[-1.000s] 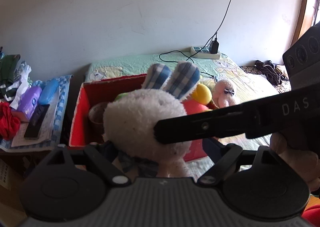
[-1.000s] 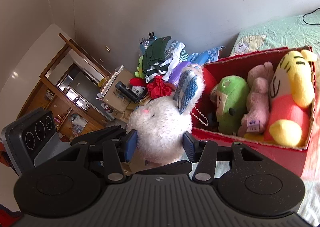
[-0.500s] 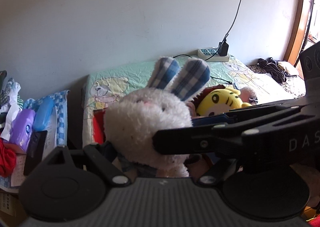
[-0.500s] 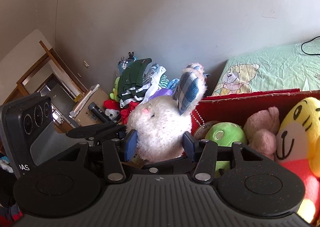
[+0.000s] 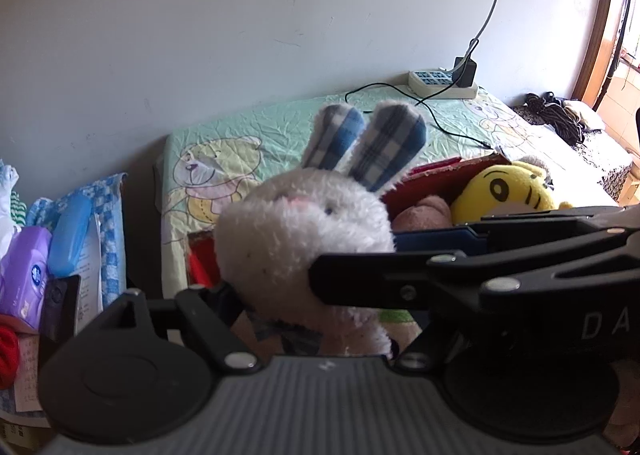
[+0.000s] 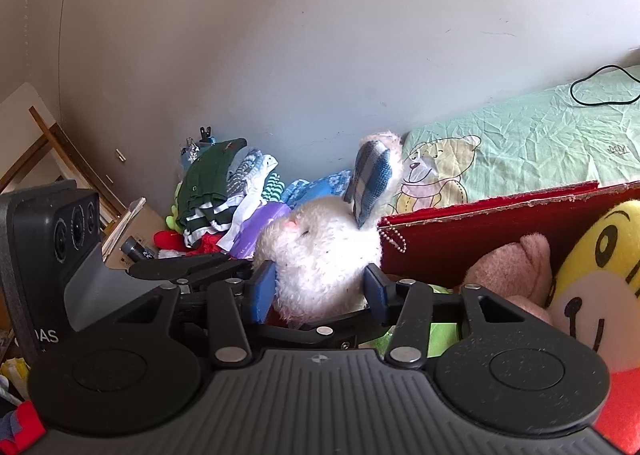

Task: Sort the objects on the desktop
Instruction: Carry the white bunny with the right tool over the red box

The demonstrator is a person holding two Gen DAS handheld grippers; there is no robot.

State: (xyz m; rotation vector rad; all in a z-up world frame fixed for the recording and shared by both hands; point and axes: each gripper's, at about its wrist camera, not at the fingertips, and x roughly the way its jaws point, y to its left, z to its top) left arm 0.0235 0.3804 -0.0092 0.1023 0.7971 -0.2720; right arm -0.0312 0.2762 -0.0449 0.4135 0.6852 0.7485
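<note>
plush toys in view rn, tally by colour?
White: 1, the white bunny, held between the right gripper fingers.
Yellow: 1, the yellow plush in the red box.
Pink: 1, the pink plush in the box.
Green: 1, the green plush, mostly hidden under the gripper.
Total: 4

White plush rabbit [image 6: 320, 255] — between right gripper [image 6: 319, 289] pads

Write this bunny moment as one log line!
right gripper: shut on white bunny | left gripper: cannot tell | bunny beside red box | toys inside
</note>
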